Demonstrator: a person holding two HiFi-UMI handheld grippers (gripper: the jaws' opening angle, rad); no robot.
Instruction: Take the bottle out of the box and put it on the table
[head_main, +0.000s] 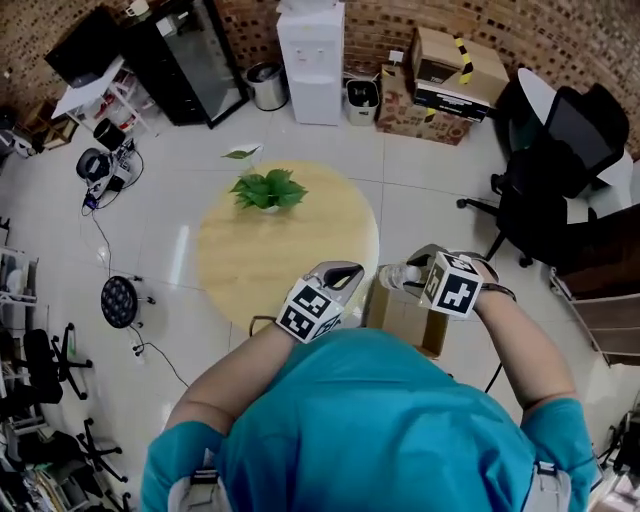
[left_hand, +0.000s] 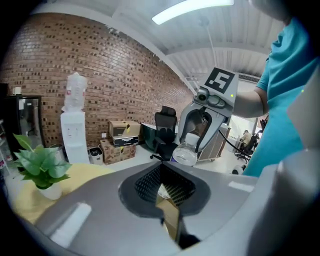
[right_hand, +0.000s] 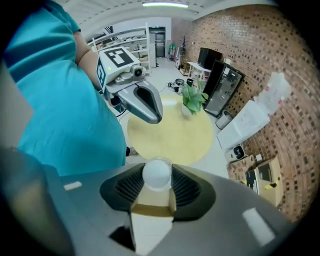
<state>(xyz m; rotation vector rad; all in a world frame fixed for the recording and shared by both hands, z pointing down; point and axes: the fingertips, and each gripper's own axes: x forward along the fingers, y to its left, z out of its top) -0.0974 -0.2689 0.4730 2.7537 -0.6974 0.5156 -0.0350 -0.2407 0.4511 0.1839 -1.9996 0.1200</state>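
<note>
The right gripper (head_main: 415, 270) is closed on a clear plastic bottle with a white cap (head_main: 396, 275), its ribbed dark pads pressing on either side of the neck just under the cap. In the right gripper view the round white cap sits squarely between the two pads. The bottle is off every surface, held in the air above an open brown cardboard box (head_main: 405, 320) that stands on the pale tiled floor. The box is just beside the near right edge of a round pale wooden table (head_main: 250, 260). From the left gripper view the bottle's see-through body hangs below the right gripper's jaws, clear of the box. The left gripper (head_main: 340, 275) is raised near the table's front edge, well apart from the bottle. Its jaws are pressed together at the tips with nothing pinched between them, and only a slice of cardboard shows through the slot behind the tips. On the far side of the tabletop stands a small leafy green plant in a white pot (head_main: 268, 190). The person in a teal short-sleeved shirt (head_main: 380, 430) fills the lower part of the head view. Beyond the table there are a white water dispenser (head_main: 311, 60) against the red brick wall and a black office chair (head_main: 545, 180) off to the right.
</note>
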